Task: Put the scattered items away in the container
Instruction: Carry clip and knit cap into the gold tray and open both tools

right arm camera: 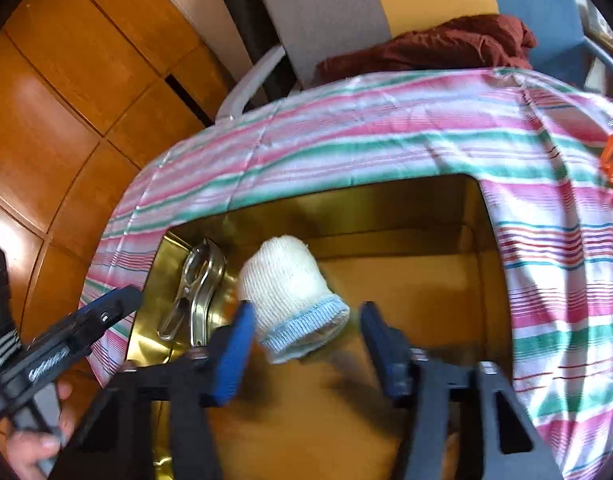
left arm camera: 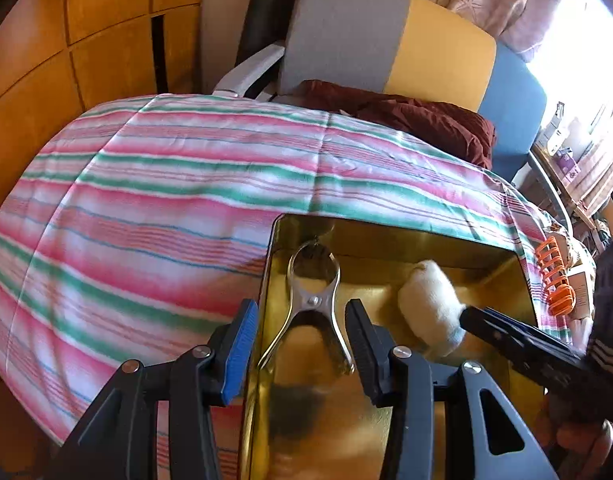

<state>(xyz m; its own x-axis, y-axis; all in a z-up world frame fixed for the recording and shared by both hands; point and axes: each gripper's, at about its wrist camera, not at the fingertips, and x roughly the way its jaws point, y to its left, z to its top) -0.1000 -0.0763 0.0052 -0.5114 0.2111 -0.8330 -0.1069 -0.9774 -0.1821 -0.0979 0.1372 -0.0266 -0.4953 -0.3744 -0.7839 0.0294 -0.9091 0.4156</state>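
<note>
An open gold tin (left arm camera: 502, 254) sits on a striped cloth. A silver metal clip (left arm camera: 314, 304) lies inside along its left wall. My left gripper (left arm camera: 302, 344) hangs open above the clip, one finger outside the tin wall and the other inside, touching nothing. A white knitted sock with a blue cuff (right arm camera: 286, 288) is in the tin too. My right gripper (right arm camera: 308, 344) is open around the cuff: the left finger (right arm camera: 236, 344) touches the sock and the right finger stands apart. The clip (right arm camera: 194, 292) shows left of the sock.
The striped pink, green and white cloth (left arm camera: 166, 184) covers the surface around the tin. An orange claw clip (left arm camera: 554, 276) lies on it right of the tin. A grey, yellow and blue chair (left arm camera: 386, 36) with a maroon cloth (left arm camera: 418, 116) stands behind. Wood panelling (right arm camera: 66, 100) fills the left.
</note>
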